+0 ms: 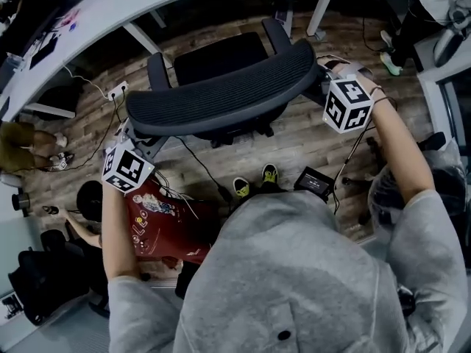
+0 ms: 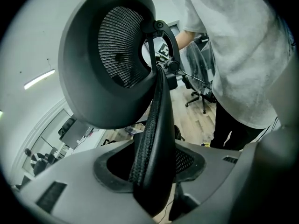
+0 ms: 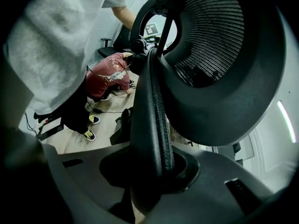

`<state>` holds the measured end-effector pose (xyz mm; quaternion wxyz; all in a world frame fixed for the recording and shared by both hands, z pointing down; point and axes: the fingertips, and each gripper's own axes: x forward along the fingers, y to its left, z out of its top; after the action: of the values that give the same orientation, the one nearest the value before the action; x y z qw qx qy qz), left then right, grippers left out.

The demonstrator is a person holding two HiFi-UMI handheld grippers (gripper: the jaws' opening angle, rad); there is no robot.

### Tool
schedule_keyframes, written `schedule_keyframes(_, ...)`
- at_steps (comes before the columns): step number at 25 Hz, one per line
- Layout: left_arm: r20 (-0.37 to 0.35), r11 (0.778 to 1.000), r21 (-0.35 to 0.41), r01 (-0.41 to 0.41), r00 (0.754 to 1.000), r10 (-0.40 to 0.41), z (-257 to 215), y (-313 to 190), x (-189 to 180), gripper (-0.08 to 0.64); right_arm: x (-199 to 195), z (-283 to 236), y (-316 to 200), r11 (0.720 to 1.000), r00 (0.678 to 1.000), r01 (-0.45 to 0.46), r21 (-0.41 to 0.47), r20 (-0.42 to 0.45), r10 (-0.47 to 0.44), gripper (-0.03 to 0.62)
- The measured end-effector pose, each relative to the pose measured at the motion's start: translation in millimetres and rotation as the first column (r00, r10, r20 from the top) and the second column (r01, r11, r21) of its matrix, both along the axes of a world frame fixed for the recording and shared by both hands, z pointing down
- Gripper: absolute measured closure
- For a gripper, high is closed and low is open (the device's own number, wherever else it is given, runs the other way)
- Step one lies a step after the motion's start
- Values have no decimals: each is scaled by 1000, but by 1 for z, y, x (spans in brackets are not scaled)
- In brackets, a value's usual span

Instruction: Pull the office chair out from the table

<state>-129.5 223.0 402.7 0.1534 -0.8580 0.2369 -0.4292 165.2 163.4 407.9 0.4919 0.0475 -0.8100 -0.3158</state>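
Observation:
The office chair's black mesh backrest [image 1: 221, 87] curves across the middle of the head view, and its seat [image 1: 219, 56] lies under the edge of the white table [image 1: 110, 4]. My left gripper [image 1: 138, 134] is at the backrest's left end and my right gripper [image 1: 321, 78] at its right end. In the left gripper view the backrest's padded rim [image 2: 154, 134] runs up from between the jaws of my left gripper [image 2: 152, 171], which are clamped on it. The right gripper view shows the same: the rim [image 3: 152, 125] is pinched in my right gripper [image 3: 149, 171].
A red bag [image 1: 165, 226] and loose cables lie on the wooden floor at the left, near a power strip [image 1: 116, 90]. A black box [image 1: 313, 182] sits by my shoes [image 1: 254, 182]. White table legs [image 1: 143, 39] stand beside the seat. Another chair [image 2: 201, 94] stands behind.

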Motion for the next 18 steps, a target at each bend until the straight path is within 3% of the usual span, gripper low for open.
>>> schedule_keyframes(4,-8,1000,-15,24,1000,-24,9,8,-12,357,9,-3,2,994,1000,-29,104,-5,30,463)
schedule_keyframes(9,-141,994,17,110,984,-107,-5,5,-19,311,34,-27,4,974,987,-152,165,83,140,405)
schedule_keyframes(13,-174,980,-6,198,965,-196,-2,6,-45,310,58,-48,10,943,957,-269,196,167,238,385)
schedule_keyframes(15,-225,949,-16,314,924,-309,-3,17,-67,310,74,-65,16,904,915,-370,213,253,315,387)
schedule_keyframes(16,-259,918,-15,396,885,-386,-5,25,-77,310,82,-73,21,875,882,-432,216,303,361,387)
schedule_keyframes(18,-325,821,-1,571,776,-541,-14,46,-87,312,88,-85,40,819,793,-547,173,420,441,410)
